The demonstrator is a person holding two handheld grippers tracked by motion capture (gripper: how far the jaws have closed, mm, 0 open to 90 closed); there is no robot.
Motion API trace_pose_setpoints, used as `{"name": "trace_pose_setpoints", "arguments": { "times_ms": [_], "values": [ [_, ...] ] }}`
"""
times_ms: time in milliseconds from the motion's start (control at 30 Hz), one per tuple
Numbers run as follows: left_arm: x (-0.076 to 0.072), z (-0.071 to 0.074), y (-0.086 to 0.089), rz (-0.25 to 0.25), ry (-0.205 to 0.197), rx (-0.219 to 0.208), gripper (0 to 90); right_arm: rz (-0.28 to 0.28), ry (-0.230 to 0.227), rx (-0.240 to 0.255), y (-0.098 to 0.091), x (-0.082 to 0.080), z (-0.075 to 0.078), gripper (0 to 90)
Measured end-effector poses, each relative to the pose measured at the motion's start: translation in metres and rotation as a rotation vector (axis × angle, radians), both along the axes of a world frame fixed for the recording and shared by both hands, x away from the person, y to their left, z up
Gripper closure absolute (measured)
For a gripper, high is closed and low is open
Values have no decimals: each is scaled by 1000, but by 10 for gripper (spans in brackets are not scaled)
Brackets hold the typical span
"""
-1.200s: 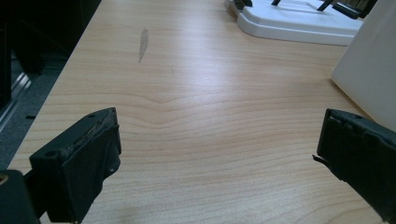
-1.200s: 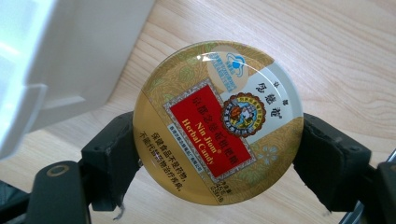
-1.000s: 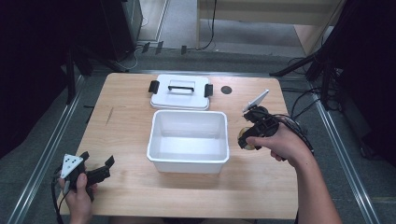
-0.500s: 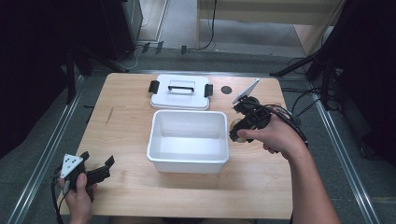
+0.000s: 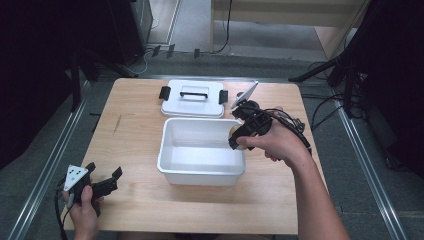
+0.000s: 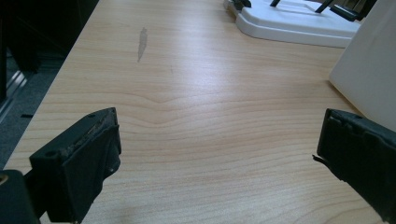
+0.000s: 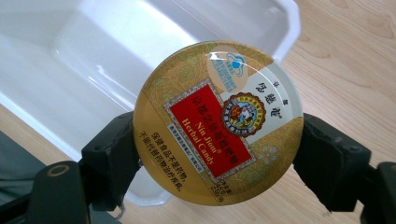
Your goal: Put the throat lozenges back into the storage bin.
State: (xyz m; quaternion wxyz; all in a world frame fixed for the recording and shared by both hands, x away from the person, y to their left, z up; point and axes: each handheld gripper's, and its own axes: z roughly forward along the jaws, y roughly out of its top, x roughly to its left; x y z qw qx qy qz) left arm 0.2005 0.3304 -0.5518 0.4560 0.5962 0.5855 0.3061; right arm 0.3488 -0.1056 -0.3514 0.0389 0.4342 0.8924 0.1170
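Right tongs (image 7: pixel 218 140) clamp a round gold candy tin (image 7: pixel 218 122) by its rim, held over the right edge of the white bin (image 5: pixel 200 172) at the bench (image 5: pixel 135 125) centre. Left tongs (image 6: pixel 215 154) rest near the bench's front left corner, jaws wide apart and holding nothing. 1 white lid (image 5: pixel 192 106) lies behind the bin.

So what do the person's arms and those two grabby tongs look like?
Both tongs are black, each with two chunky, blocky jaws. The left tongs carry a grey three-cornered plate with dark dots on top, and a dark cable trails from them. The right tongs have a grey plate too, plus a bundle of black cables. The jaw faces look worn and scuffed. Both forearms are bare: no sleeves or gloves show.
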Motion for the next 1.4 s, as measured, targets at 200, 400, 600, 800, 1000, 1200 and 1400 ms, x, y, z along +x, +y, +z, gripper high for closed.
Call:
{"name": "trace_pose_setpoints", "arguments": {
  "times_ms": [200,400,600,800,1000,1200,1400],
  "values": [
    [0,0,0,-1,2,3,0,33,7,-8,14,0,-6,206],
    [0,0,0,-3,2,1,0,58,12,-10,27,0,-11,206],
    [0,0,0,-5,2,-2,0,89,14,-19,38,-1,-17,206],
    [0,0,0,-6,2,-5,0,184,3,-50,45,0,-30,206],
    [0,0,0,-9,5,-5,0,342,-53,-105,41,-3,-45,206],
    [0,0,0,-11,7,-2,0,438,-90,-148,36,-6,-57,206],
    [0,0,0,-12,7,-1,0,470,-88,-165,36,-8,-67,205]
  ]
}}
